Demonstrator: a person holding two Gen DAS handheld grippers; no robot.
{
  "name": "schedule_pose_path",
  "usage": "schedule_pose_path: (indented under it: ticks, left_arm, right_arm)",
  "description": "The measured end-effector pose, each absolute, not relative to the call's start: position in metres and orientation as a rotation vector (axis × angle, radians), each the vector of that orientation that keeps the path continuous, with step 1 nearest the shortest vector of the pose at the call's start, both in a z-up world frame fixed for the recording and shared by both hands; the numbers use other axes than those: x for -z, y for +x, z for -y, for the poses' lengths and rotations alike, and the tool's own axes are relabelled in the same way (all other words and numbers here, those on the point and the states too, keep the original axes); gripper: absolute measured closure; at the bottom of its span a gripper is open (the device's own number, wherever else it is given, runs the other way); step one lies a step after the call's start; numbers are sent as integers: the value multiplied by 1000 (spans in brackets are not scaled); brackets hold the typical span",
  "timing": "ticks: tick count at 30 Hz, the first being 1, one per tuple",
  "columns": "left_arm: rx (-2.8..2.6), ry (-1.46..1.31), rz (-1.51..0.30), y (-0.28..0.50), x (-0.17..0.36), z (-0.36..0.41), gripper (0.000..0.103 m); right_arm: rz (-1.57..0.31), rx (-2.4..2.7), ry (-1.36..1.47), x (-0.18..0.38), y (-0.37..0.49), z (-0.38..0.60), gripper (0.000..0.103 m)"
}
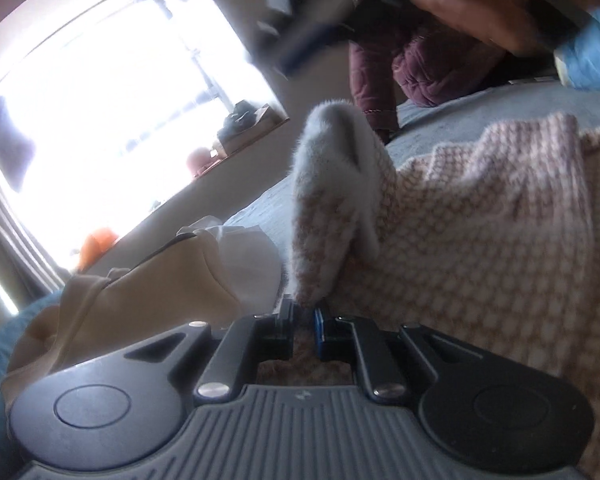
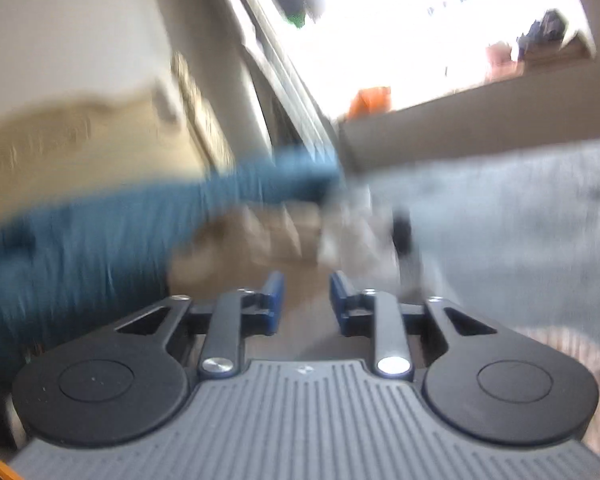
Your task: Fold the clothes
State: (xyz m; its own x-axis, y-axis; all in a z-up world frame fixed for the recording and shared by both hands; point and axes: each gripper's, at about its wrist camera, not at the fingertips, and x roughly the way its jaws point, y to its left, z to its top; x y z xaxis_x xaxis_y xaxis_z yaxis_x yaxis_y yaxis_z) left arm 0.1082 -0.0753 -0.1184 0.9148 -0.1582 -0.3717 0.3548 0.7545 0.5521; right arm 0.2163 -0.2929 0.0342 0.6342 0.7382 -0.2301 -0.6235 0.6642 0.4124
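A lived-in bedroom: a grey-sheeted bed [image 1: 500, 104] strewn with clothes, a bright window [image 1: 112, 92] at upper left, its cluttered sill [image 1: 236, 140] beneath.

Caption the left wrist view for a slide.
Left gripper shut on a pink-and-white knit garment, lifting its fuzzy edge above the bed.

Right-wrist view motion-blurred; hand [image 1: 480, 12] smeared, possibly holding dark object; knit [image 1: 480, 240] cropped.

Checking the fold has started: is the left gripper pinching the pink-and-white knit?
Yes, the left gripper is shut on a raised fold of the pink-and-white knit.
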Motion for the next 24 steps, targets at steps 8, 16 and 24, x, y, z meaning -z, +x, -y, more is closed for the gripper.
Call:
schedule_pose_path:
  ticks: [8, 16, 24]
  left_arm:
    - [255, 674, -368, 109, 126, 65, 92]
    - [185, 427, -530, 108, 108, 21, 81]
    - [261, -406, -827, 149, 91, -27, 59]
  right_arm:
    - [-675, -643, 32, 0, 218, 262, 66]
    - [-710, -610, -3, 73, 146, 264, 66]
    - [-691, -613, 140, 81, 147, 283, 66]
